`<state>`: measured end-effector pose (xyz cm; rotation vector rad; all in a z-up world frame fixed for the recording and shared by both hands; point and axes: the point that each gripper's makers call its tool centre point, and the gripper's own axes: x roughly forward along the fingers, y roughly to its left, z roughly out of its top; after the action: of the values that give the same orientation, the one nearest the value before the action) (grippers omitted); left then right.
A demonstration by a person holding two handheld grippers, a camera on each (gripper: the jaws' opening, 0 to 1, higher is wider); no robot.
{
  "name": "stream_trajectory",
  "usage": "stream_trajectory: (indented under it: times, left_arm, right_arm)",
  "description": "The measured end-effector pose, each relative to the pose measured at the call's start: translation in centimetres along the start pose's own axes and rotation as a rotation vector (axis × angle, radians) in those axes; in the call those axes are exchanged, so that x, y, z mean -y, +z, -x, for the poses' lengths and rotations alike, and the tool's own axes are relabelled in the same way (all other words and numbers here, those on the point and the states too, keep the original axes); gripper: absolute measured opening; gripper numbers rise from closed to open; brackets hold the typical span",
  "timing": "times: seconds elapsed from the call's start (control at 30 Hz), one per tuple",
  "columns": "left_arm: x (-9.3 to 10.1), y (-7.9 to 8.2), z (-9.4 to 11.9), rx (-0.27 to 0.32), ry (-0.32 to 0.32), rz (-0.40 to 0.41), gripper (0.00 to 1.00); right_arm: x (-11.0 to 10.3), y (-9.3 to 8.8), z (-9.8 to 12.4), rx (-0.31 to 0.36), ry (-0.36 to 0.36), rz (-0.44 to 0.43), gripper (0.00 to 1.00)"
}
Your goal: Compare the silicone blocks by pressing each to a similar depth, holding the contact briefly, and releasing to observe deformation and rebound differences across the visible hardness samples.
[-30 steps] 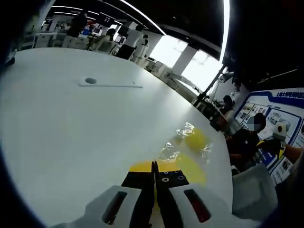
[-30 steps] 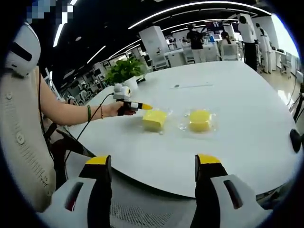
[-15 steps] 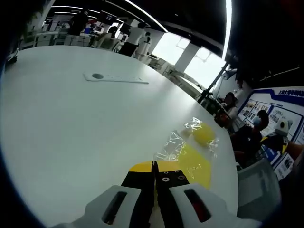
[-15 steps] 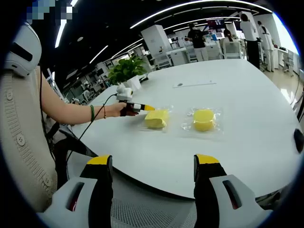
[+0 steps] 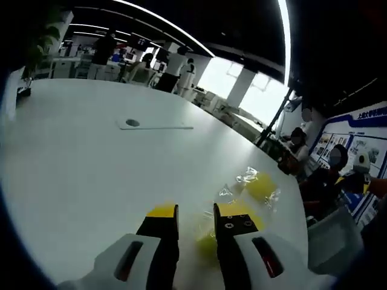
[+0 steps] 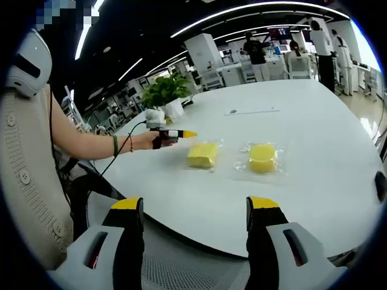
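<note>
Right gripper (image 6: 195,208): nearest thing in the right gripper view; its two yellow-tipped jaws stand wide apart with nothing between them, held off the near edge of the white table (image 6: 314,151), well back from the blocks.
Person's arm (image 6: 91,144): in the right gripper view, reaching in from the left over the table edge, a green band at the wrist and a cable trailing from the hand.
Left gripper (image 6: 174,133): in the right gripper view, its yellow tip sits just beside the square block, apart from it. In its own view the left gripper (image 5: 196,219) has its jaws a narrow gap apart, nothing clamped, with yellow showing through the gap.
Square yellow block (image 6: 202,154): lies flat on the table in clear wrap; the right gripper view shows its whole outline. In the left gripper view it is the yellow mass (image 5: 208,241) mostly hidden behind the jaws.
Round yellow block (image 6: 262,157): beside the square one, near but not touching, in its own clear wrap. The left gripper view shows it (image 5: 261,185) just past the jaws with crinkled film around it.
Flat white strip (image 5: 156,125): farther along the table, carrying a dark round spot; small in the right gripper view (image 6: 248,111).
Potted plant (image 6: 164,92): at the far left table edge in the right gripper view.
Background: people standing at desks under ceiling light strips; the left gripper view adds seated people near a blue wall poster (image 5: 363,145).
</note>
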<state>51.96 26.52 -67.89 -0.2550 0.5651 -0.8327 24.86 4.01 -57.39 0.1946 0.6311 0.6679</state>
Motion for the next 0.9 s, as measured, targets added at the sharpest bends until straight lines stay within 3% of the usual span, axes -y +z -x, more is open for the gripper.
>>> stream_trajectory:
  times: [0.1,0.2,0.43,0.67,0.8,0.9]
  left_arm:
    - [1.5,0.7,1.7,0.037,0.029,-0.022,0.37]
    - [3.0,0.7,3.2,0.054,0.045,-0.067,0.43]
    - [7.5,-0.3,9.0,0.118,0.09,-0.038,0.55]
    - [12.4,-1.1,14.4,0.169,0.194,-0.094,0.6]
    - [15.1,-1.8,16.7,0.21,0.211,-0.085,0.63]
    - [16.2,-2.6,17.8,0.231,0.239,-0.049,0.65]
  right_arm:
    - [0.3,0.5,0.0,0.016,0.018,-0.009,0.67]
    - [0.5,0.8,-0.1,0.03,0.044,-0.012,0.68]
    - [1.3,1.1,0.6,0.07,0.077,0.001,0.72]
    - [2.3,1.6,1.8,0.168,0.126,0.003,0.72]
    - [3.0,1.1,2.2,0.189,0.147,-0.002,0.75]
    - [3.8,0.3,2.3,0.166,0.151,-0.004,0.78]
